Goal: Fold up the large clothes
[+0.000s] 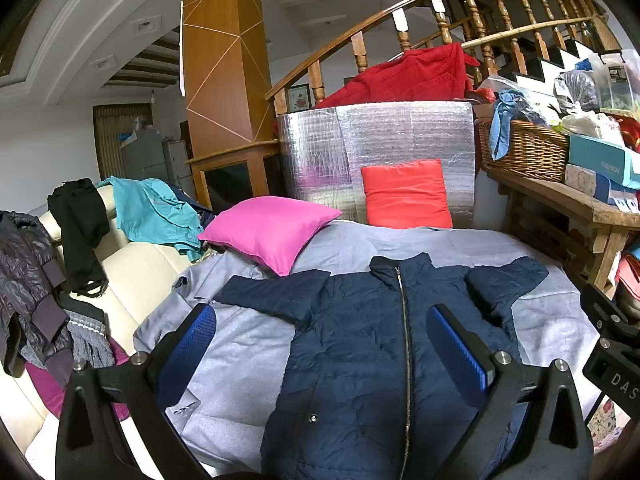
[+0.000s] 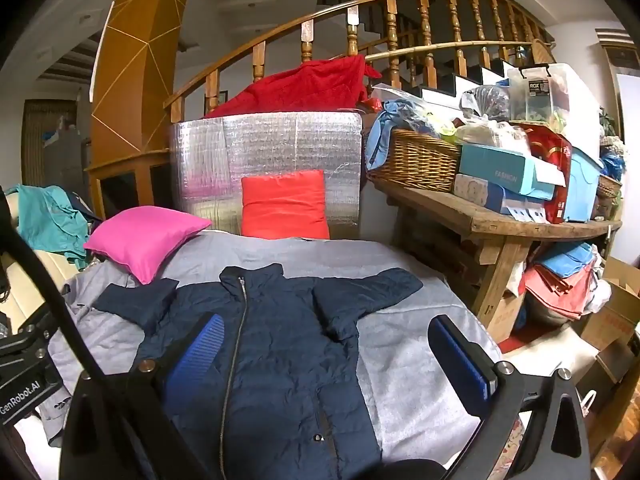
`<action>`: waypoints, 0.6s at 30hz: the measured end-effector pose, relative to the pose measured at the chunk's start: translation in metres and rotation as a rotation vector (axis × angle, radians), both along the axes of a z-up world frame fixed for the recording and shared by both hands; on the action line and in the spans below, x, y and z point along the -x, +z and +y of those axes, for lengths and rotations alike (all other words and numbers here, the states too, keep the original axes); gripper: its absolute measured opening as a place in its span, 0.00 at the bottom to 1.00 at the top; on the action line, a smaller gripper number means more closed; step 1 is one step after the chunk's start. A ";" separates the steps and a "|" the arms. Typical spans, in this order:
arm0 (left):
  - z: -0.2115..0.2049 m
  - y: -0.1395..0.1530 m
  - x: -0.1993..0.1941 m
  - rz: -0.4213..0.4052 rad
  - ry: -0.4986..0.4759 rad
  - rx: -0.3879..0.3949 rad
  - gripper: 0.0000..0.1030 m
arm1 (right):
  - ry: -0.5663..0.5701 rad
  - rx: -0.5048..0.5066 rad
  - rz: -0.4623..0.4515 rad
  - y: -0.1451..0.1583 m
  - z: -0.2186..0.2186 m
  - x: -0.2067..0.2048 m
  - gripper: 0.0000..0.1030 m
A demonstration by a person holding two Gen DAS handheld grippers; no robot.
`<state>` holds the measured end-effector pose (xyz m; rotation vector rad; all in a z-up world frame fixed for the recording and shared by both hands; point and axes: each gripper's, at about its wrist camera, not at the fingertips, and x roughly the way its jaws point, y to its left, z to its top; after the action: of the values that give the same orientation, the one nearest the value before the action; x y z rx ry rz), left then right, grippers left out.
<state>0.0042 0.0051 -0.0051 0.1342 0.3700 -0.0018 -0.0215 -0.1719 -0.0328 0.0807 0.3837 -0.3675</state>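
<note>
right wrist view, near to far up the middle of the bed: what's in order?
Navy jacket → grey sheet → red cushion → silver foil board → red blanket → stair railing.

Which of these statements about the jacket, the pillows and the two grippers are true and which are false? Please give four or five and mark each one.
1. The navy jacket lies spread flat on the grey sheet, zipper up. True.
2. The left gripper is closed on a sleeve. False: its jaws are wide open and hold nothing.
3. The pink pillow overlaps one sleeve of the jacket. True.
4. The red pillow lies on top of the jacket. False: it stands behind the jacket, against the silver panel.
5. The right gripper is open above the jacket. True.
</note>
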 end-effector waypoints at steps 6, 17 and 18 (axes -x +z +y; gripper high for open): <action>0.001 -0.001 -0.001 -0.005 0.003 0.000 1.00 | 0.001 0.001 -0.001 0.000 0.000 0.000 1.00; 0.001 -0.008 -0.013 0.014 0.004 -0.009 1.00 | -0.006 0.004 0.021 -0.008 -0.002 -0.010 1.00; 0.001 -0.009 -0.015 0.016 0.004 -0.009 1.00 | -0.005 0.004 0.024 -0.009 -0.002 -0.011 1.00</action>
<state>0.0194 0.0062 -0.0136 0.1420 0.3858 0.0025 -0.0104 -0.1734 -0.0415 0.0733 0.4060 -0.3747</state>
